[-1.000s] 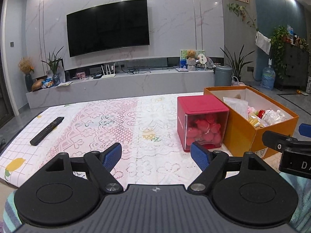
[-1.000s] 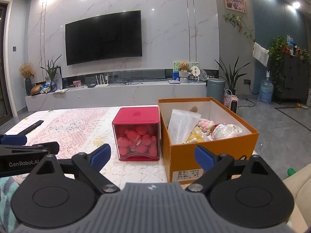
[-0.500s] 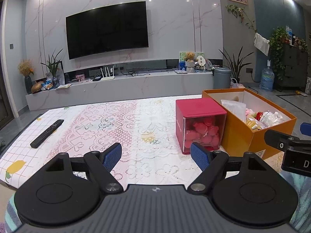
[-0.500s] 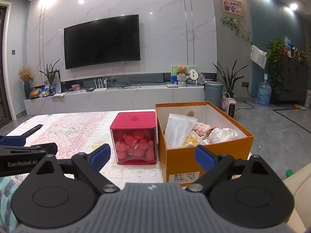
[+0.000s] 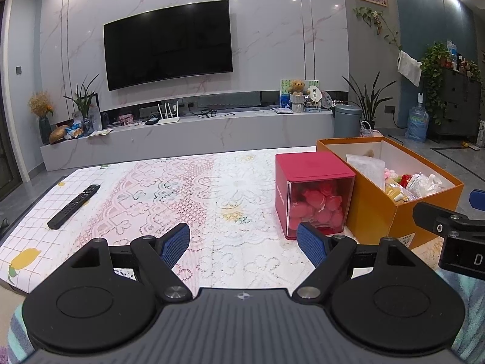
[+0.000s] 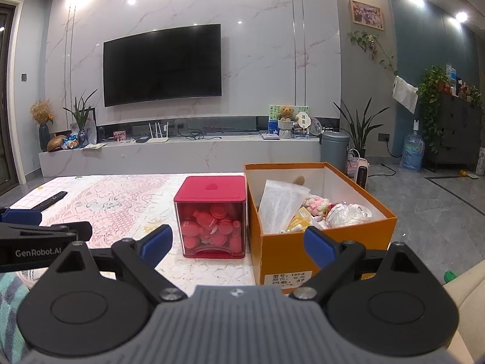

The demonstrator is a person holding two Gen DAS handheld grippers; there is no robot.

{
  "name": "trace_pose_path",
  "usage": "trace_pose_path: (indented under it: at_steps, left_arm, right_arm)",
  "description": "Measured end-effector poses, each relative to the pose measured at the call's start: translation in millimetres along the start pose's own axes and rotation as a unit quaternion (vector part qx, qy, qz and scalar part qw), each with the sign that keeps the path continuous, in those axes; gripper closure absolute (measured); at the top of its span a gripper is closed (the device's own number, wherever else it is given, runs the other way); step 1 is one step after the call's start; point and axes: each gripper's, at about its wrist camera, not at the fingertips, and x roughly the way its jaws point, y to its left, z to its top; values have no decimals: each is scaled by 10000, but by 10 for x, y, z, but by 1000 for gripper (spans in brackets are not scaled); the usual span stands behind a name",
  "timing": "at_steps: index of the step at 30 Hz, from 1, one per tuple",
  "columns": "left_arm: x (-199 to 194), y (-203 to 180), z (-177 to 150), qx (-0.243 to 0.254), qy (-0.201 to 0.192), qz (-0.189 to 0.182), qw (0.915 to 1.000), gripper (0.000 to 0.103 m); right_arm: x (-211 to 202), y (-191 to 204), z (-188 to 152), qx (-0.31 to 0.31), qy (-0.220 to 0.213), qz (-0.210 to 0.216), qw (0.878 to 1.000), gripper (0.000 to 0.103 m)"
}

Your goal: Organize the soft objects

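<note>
There are two boxes on the table: one red box full of round red things, too many to count, and one orange box just right of it. One black remote lies far left of the red box. Two grippers show.

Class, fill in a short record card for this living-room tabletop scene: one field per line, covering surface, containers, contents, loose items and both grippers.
surface: table with a lace floral cloth
container 1: red box, lid on, clear sides
contents 1: red-pink round pieces, kind unclear
container 2: orange cardboard box, open top, right of the red box
contents 2: white bag, pink fluffy item, plastic packets
loose item: remote control, far left on the cloth
left gripper: open, holding nothing
right gripper: open, holding nothing
</note>
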Motion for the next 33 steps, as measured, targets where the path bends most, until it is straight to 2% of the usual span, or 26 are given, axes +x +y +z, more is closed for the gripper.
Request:
trace_pose_path:
  at_steps: [33]
  left_arm:
    - [10, -15, -26, -72, 64, -34, 9999, 8]
  right_arm:
    - [18, 14, 1, -41, 13, 64, 10000, 11]
